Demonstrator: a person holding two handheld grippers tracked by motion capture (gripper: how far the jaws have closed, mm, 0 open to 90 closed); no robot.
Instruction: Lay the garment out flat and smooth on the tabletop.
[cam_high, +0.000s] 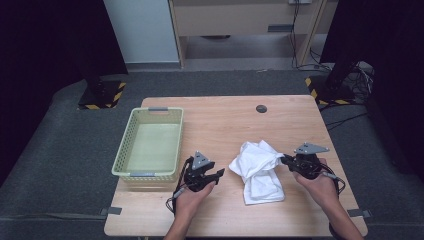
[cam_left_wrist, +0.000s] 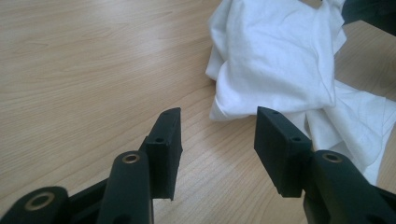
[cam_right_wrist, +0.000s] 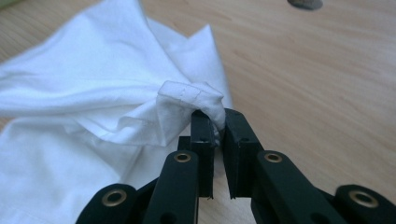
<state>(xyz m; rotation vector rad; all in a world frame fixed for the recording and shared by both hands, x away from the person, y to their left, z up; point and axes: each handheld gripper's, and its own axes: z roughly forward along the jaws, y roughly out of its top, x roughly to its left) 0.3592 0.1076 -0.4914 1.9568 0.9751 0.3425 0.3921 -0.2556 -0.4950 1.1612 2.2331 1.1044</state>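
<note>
White cloth pinched at its right edge, with a basket waiting on the left of the counter.

At the left of the wooden counter (cam_high: 225, 120) stands a pale green basket (cam_high: 150, 145). Just right of it the left gripper (cam_high: 218, 174) rests low, its fingers (cam_left_wrist: 167, 140) partly open with bare wood between them, pointing at the cloth but not touching it. The crumpled white cloth (cam_high: 257, 170) lies right of centre, part of it raised in a bunched fold. At its right edge the right gripper (cam_high: 284, 160) has its fingers (cam_right_wrist: 203, 135) nearly closed on a hemmed corner of the cloth. A small dark disc (cam_high: 261, 108) sits near the far edge.
</note>
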